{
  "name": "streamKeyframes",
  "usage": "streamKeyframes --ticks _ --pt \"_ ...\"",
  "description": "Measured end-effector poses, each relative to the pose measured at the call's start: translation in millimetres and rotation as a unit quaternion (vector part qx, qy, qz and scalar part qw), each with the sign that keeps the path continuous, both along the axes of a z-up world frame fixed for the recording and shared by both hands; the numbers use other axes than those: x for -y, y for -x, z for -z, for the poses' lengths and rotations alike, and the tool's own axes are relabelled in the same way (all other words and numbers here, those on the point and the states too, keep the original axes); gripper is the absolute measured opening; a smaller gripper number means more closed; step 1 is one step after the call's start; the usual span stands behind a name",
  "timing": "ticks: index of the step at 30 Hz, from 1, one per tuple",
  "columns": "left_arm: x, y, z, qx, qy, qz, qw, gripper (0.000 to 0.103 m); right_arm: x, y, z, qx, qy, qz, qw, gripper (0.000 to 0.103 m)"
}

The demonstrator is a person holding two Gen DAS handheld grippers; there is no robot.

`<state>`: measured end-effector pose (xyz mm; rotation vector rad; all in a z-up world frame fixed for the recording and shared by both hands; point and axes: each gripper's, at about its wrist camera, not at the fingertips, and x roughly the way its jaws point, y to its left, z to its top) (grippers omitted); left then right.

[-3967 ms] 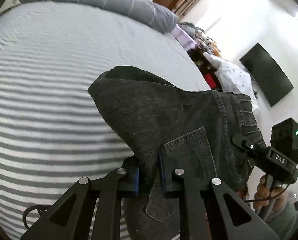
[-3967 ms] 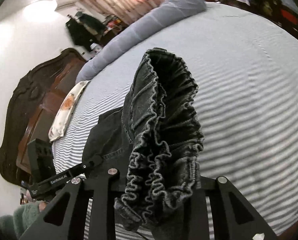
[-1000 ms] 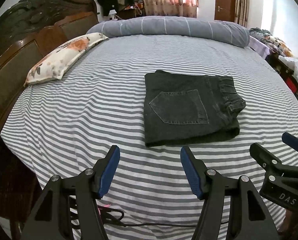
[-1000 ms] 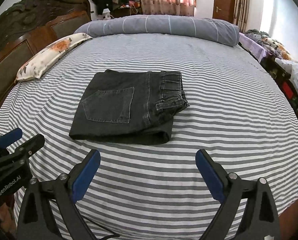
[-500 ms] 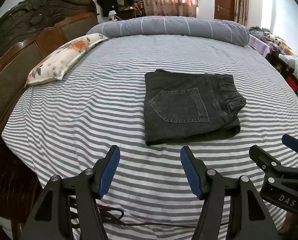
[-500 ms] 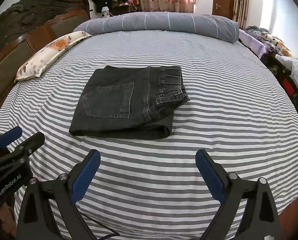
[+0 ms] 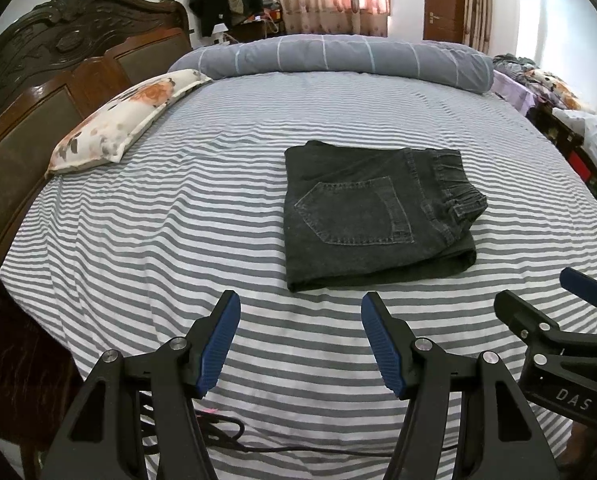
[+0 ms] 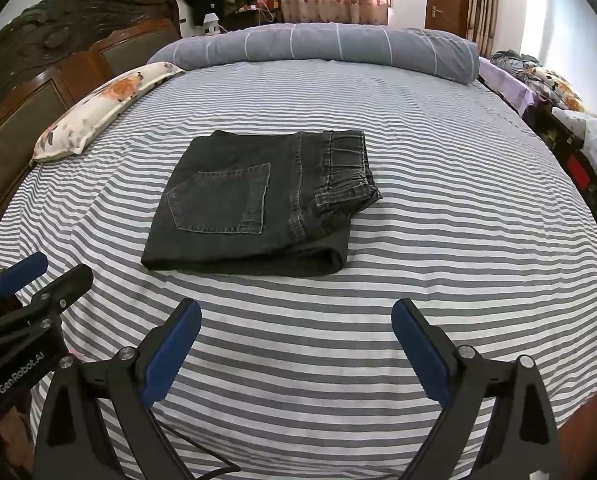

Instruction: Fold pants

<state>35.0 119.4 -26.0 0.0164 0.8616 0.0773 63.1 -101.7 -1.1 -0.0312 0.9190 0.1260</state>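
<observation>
The dark grey denim pants [image 7: 374, 216] lie folded in a flat rectangle in the middle of the striped bed, back pocket up, waistband at the right; they also show in the right wrist view [image 8: 258, 204]. My left gripper [image 7: 300, 316] is open and empty, above the bed's near edge, well short of the pants. My right gripper [image 8: 296, 324] is open and empty, also back from the pants. The right gripper also shows at the right edge of the left wrist view [image 7: 546, 320], and the left gripper at the left edge of the right wrist view [image 8: 38, 284].
The grey-and-white striped bed sheet [image 7: 178, 240] covers the bed. A floral pillow [image 7: 122, 120] lies at the left by the dark wooden headboard [image 7: 38, 92]. A long grey bolster [image 7: 338, 56] lies across the far side. A black cable [image 7: 258, 446] runs along the near edge.
Four seconds ago both grippers were shut on the pants and held them up. Now the pants lie folded on the bed and both grippers are open and drawn back. Little has changed in the last second.
</observation>
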Motion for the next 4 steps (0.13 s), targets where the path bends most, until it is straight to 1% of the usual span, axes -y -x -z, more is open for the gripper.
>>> streamKeyframes --ticks 4 --pt "-0.8 -0.1 -0.5 -0.004 0.002 -0.002 1.0 0.064 0.0 0.3 -0.1 0.0 -0.001 0.001 1.0 0.094"
